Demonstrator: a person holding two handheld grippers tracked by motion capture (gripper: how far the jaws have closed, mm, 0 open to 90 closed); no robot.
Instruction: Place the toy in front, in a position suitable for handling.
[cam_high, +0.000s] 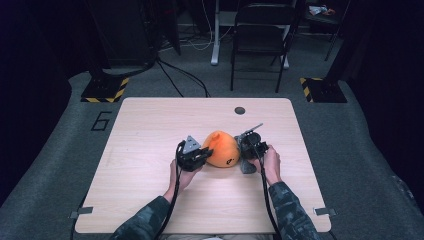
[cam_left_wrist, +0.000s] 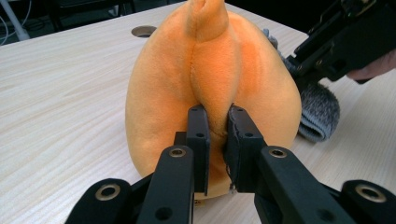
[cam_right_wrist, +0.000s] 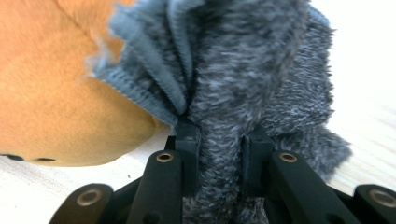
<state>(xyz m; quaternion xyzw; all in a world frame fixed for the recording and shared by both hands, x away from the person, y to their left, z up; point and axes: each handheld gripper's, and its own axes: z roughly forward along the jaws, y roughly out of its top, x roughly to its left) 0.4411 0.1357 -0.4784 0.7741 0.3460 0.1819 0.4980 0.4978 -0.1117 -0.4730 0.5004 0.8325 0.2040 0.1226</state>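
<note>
High view: an orange plush toy (cam_high: 222, 149) lies at the tabletop's (cam_high: 150, 125) centre, left tool (cam_high: 200, 156) at its nine o'clock, right tool (cam_high: 247, 148) at three.

Left gripper view: jaws pinch the toy's (cam_left_wrist: 210, 84) central ridge.

Right gripper view: jaws clamp grey furry fabric (cam_right_wrist: 233, 93); the toy (cam_right_wrist: 56, 93) lies at nine o'clock.

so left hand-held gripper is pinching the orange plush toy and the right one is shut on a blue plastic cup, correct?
Not quite. The right hand-held gripper is shut on a grey fuzzy cloth, not a cup; the right gripper view shows this. The left hand-held gripper does pinch the orange plush toy.
</note>
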